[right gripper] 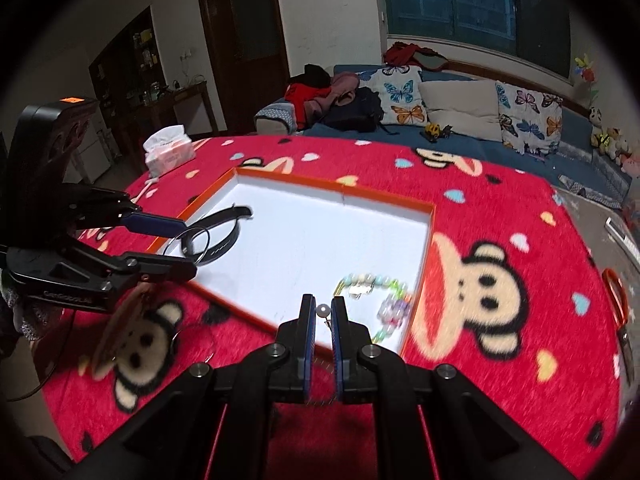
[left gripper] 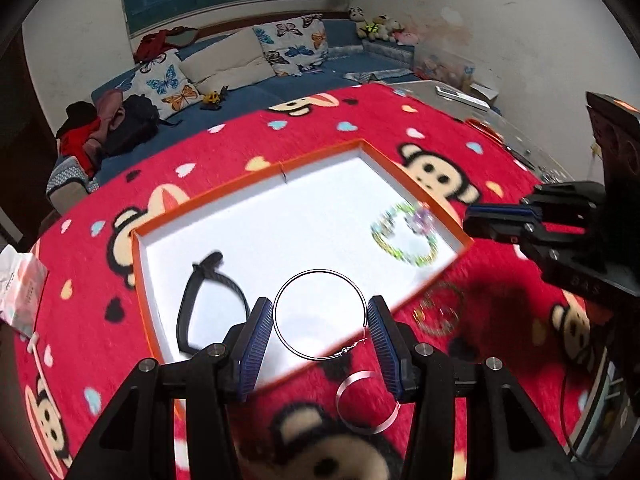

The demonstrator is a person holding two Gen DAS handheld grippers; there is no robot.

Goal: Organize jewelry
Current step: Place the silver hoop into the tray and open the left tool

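Observation:
My left gripper [left gripper: 320,318] is shut on a thin silver hoop earring [left gripper: 320,271], held across its width above the near rim of the orange-edged white tray [left gripper: 208,196]. In the tray lie a black band [left gripper: 208,304] and a beaded bracelet [left gripper: 404,236]. A second silver hoop [left gripper: 366,402] and a sparkly ring [left gripper: 440,314] rest on the red cloth near the tray. In the right wrist view my right gripper [right gripper: 323,314] is shut on a small pearl earring [right gripper: 323,311] over the tray's near edge [right gripper: 240,312], beside the beaded bracelet [right gripper: 384,300]. The left gripper [right gripper: 190,248] is at the left.
A red monkey-print cloth [right gripper: 500,208] covers the table. A tissue pack [right gripper: 168,152] sits at its far left corner. An orange object [right gripper: 614,296] lies at the right edge. A blue sofa [right gripper: 460,136] with cushions stands behind the table.

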